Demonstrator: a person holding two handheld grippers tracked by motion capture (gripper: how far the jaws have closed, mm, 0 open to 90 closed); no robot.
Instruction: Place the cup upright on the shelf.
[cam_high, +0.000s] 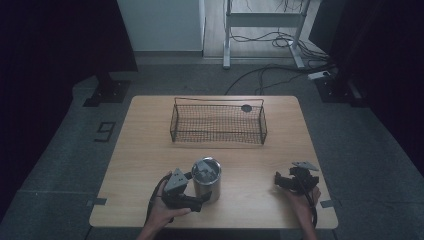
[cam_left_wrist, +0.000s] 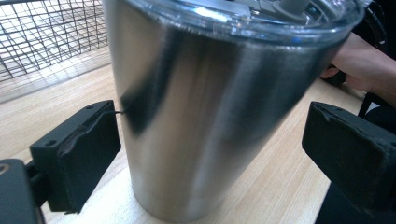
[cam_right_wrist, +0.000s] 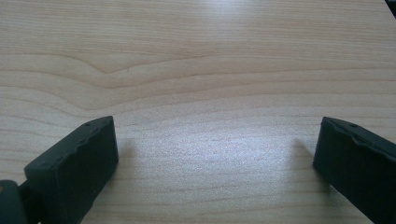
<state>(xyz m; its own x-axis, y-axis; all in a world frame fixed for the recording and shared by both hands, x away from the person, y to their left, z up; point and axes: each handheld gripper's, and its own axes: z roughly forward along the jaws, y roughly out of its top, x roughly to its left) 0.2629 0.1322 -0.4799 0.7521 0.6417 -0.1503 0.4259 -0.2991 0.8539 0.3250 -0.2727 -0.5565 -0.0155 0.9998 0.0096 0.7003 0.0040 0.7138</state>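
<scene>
A stainless steel tumbler (cam_high: 206, 180) with a clear lid stands upright on the wooden table (cam_high: 150, 150), near its front middle. My left gripper (cam_high: 197, 190) is open, one jaw on each side of the tumbler's lower body. In the left gripper view the tumbler (cam_left_wrist: 210, 93) sits between the jaws of the left gripper (cam_left_wrist: 210, 126); the left jaw is at its wall and the right jaw stands apart from it. My right gripper (cam_high: 279, 182) rests at the front right, open over bare wood. The right gripper (cam_right_wrist: 217, 135) has nothing between its jaws.
A black wire basket (cam_high: 218, 123) stands at the back middle of the table, with nothing visible in it. A small dark round spot (cam_high: 246, 108) lies behind its right end. Cables and desk legs (cam_high: 227, 35) are on the floor beyond.
</scene>
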